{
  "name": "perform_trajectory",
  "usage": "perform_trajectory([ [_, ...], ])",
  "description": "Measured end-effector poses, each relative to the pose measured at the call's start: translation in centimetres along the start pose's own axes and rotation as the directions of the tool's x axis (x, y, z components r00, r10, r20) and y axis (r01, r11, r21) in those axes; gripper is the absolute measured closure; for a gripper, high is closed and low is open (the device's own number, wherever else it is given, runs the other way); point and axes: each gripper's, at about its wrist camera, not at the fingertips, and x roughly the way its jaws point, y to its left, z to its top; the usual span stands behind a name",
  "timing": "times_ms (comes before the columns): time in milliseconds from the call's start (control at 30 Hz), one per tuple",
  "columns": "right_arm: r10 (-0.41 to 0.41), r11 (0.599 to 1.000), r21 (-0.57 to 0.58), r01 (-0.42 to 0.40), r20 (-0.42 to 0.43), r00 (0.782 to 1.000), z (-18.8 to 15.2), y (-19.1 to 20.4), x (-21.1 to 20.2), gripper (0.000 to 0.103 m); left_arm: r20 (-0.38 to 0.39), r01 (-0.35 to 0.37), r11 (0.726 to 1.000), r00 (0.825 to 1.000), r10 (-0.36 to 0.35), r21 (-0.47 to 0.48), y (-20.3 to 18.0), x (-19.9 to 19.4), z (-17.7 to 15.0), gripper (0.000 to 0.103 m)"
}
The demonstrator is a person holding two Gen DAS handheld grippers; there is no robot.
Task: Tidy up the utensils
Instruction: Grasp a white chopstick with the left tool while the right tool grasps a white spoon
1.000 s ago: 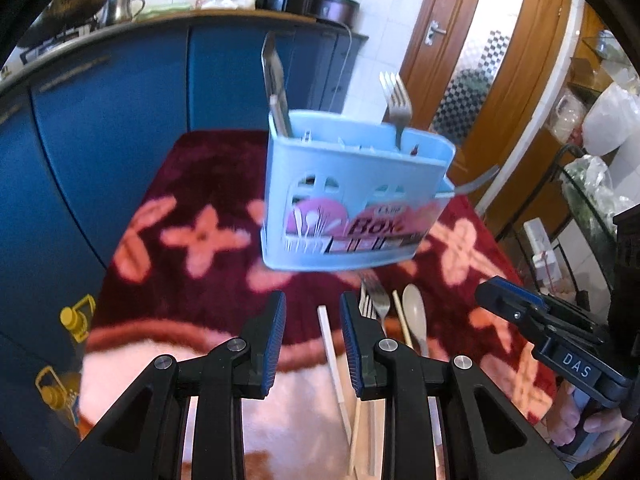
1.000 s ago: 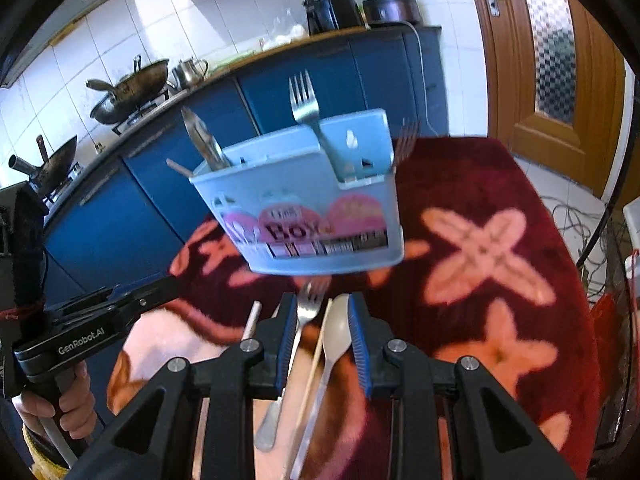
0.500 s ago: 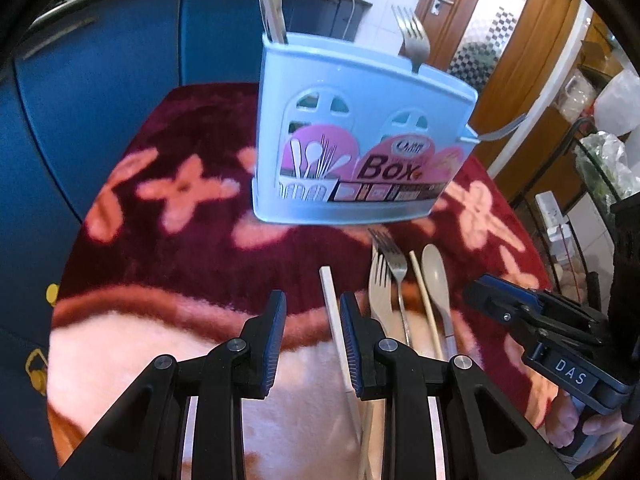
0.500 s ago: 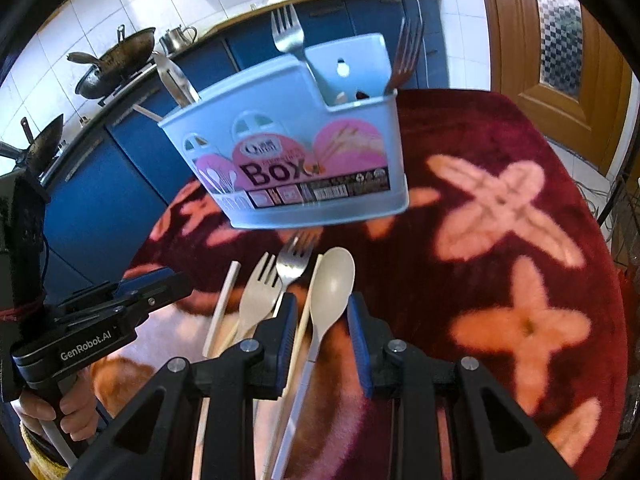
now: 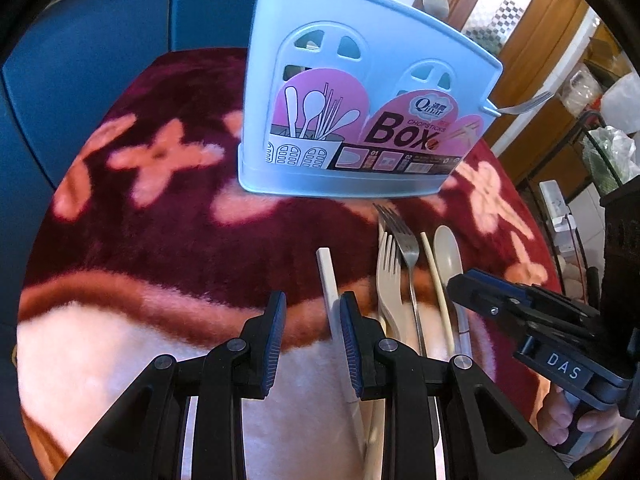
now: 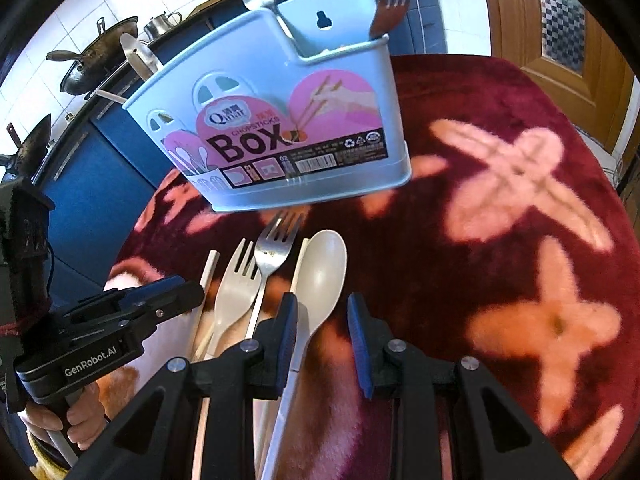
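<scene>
Blue plastic box (image 5: 360, 80) upright at the far side of the bench (image 5: 152, 224), on a dark red fleece cover with pink flowers; forks and a flat steel blade already standing in it. Loose utensils in a row just near of the box: white chopstick (image 5: 326, 272) at the left, then pale fork (image 5: 390, 272), steel fork (image 5: 406, 240), thin chopstick (image 5: 434, 272) and pale spoon (image 5: 448, 248) at the right.

Both grippers lowered and tipped further down than a second ago, so box and row now fill much more of each view. Means, most likely, an approach to the next pick, nothing lifted yet.

Left gripper (image 5: 312, 320) with jaws part spread and empty, white chopstick running just inside the right-hand pad, not pinched. Right gripper (image 6: 322, 324) likewise part spread and empty, spoon handle passing between the jaws without contact visible. No change in jaw gap on either side.

Versus the earlier frame: kitchen counter and pans almost gone from the left view, box label readable, row of utensils fully in sight instead of half hidden behind the jaws.
</scene>
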Motion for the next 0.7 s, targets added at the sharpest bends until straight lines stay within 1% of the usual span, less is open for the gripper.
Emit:
perform_trajectory([
  [167,0.003,1.0,-0.004,-0.003,-0.008,1.0,0.4,0.0,0.5,0.074,-0.009,0.001,1.0,1.0,-0.001,0.01,-0.2,0.6,0.3,0.075],
  [433,0.042,0.999,0.026,-0.042,-0.012,0.999,1.0,-0.7,1.2,0.074,-0.002,0.009,0.999,1.0,-0.009,0.031,-0.5,1.2,0.7,0.075],
  [467,0.049,0.998,0.027,-0.049,-0.01,0.999,1.1,-0.8,1.2,0.075,0.002,0.009,0.999,1.0,-0.009,0.035,-0.5,1.2,0.7,0.075],
  [500,0.05,0.998,0.026,-0.049,-0.008,0.999,1.1,-0.9,1.2,0.079,0.005,0.008,0.999,1.0,-0.008,0.04,-0.5,1.2,0.7,0.076],
  [533,0.046,0.999,0.023,-0.046,-0.003,0.999,1.0,-1.0,1.1,0.081,0.01,0.003,0.999,1.0,-0.004,0.046,-0.6,1.3,0.7,0.081],
  [567,0.04,0.999,0.019,-0.04,-0.001,0.999,1.0,-1.1,1.0,0.087,0.015,-0.003,0.999,1.0,0.002,0.051,-0.6,1.3,0.7,0.083],
  [633,0.041,0.999,0.02,-0.041,0.008,0.999,0.9,-1.3,1.0,0.089,0.018,0.01,0.998,1.0,-0.011,0.054,-0.6,1.2,0.6,0.092],
  [700,0.055,0.998,0.03,-0.055,0.014,0.998,0.9,-1.6,0.9,0.09,0.019,0.022,0.998,1.0,-0.023,0.053,-0.6,1.2,0.5,0.093],
])
